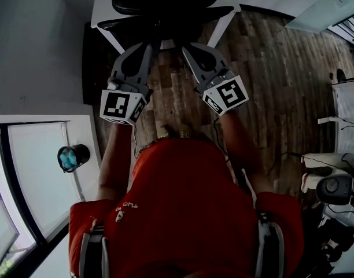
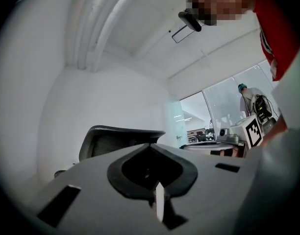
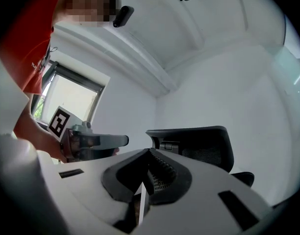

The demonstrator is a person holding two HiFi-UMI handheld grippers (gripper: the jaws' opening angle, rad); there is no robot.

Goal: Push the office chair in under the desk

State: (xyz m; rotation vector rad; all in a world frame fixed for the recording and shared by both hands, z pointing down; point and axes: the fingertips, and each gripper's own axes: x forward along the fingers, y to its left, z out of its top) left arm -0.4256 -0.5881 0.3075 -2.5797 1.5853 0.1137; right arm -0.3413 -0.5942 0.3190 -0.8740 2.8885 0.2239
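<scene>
The office chair (image 1: pixel 165 3) stands just ahead of the fingertips of the left gripper (image 1: pixel 149 46) and right gripper (image 1: pixel 187 50), at the edge of the white tabletop (image 1: pixel 102 2). Each pair of fingers is pressed together on nothing. The chair is black with a mesh back and a curved top rail. Both forearms reach forward side by side (tips converging slightly).
</scene>
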